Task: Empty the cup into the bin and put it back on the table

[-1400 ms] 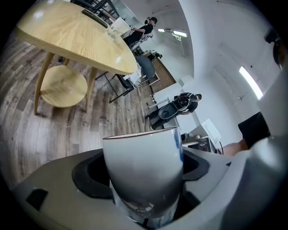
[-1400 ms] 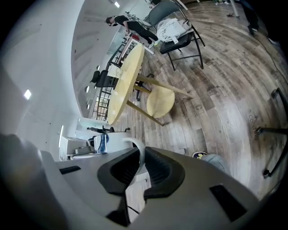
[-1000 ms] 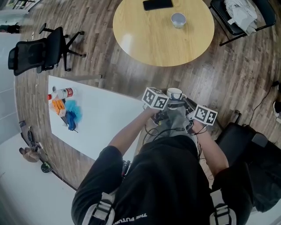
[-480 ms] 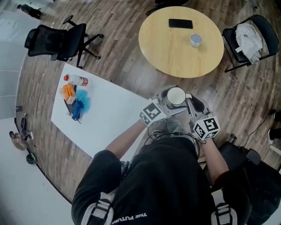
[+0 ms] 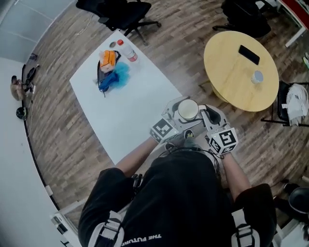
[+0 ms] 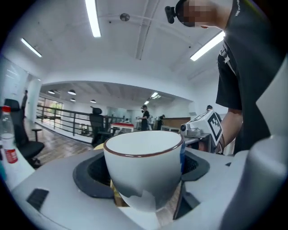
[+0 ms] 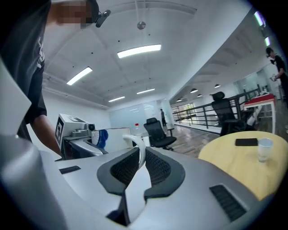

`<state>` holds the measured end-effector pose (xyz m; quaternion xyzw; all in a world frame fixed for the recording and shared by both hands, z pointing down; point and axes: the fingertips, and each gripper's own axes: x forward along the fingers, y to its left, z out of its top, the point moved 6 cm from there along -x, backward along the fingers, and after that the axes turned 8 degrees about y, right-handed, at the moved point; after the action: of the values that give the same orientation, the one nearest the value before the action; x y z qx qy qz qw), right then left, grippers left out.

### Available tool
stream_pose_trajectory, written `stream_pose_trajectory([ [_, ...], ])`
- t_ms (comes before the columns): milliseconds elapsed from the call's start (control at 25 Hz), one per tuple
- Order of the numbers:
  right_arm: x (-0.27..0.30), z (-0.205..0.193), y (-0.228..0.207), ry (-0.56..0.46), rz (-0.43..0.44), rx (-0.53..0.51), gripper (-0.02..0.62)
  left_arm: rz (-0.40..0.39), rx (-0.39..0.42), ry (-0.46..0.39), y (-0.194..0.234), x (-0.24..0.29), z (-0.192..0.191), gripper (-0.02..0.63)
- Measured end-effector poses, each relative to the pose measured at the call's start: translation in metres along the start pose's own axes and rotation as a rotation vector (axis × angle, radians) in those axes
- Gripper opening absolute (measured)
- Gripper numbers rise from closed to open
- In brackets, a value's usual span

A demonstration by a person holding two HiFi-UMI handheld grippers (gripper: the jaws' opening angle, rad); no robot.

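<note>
A white cup (image 5: 188,110) with a brown rim is held upright in front of the person, by the white table's (image 5: 130,108) near right corner. My left gripper (image 5: 179,112) is shut on the cup's body; in the left gripper view the cup (image 6: 143,167) fills the gap between the wide-set jaws of that gripper (image 6: 145,179). My right gripper (image 5: 204,115) comes in from the right. In the right gripper view this gripper (image 7: 140,162) has its dark pads (image 7: 157,168) pinching the cup's white handle (image 7: 138,148). What is inside the cup is hidden.
On the white table's far end lie a plastic bottle (image 5: 129,55), an orange pack (image 5: 109,59) and a blue cloth (image 5: 117,76). A round wooden table (image 5: 227,77) at the right carries a phone (image 5: 249,55) and a small cup (image 5: 259,76). Office chairs (image 5: 123,10) stand beyond.
The head view has swung round: the white table has moved from the left to straight ahead and the round table to the right. The cup stays held by both grippers.
</note>
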<state>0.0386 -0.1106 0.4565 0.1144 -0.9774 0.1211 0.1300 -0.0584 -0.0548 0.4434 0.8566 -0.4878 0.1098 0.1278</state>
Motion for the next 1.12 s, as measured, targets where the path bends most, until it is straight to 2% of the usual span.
stream_pose_trajectory([
  [120,0.06,0.011,0.049,0.028,0.177,-0.076,0.049,0.192,-0.055,-0.024,0.025,-0.07,-0.016,0.43],
  [280,0.121,0.015,0.134,0.055,0.386,-0.142,0.049,0.416,-0.089,-0.049,0.036,-0.169,-0.046,0.428],
  [400,0.152,0.012,0.192,0.087,0.516,-0.198,0.049,0.55,-0.117,-0.065,0.034,-0.231,-0.07,0.428],
  [520,0.171,0.001,0.232,0.129,0.605,-0.234,0.049,0.64,-0.16,-0.078,0.028,-0.27,-0.092,0.428],
  [600,0.181,-0.007,0.246,0.154,0.629,-0.247,0.049,0.661,-0.176,-0.078,0.029,-0.282,-0.105,0.428],
  [720,0.195,-0.023,0.249,0.202,0.618,-0.261,0.051,0.644,-0.2,-0.073,0.039,-0.284,-0.125,0.428],
  [1120,0.239,-0.083,0.217,0.337,0.548,-0.342,0.057,0.548,-0.222,-0.03,0.082,-0.248,-0.193,0.428],
])
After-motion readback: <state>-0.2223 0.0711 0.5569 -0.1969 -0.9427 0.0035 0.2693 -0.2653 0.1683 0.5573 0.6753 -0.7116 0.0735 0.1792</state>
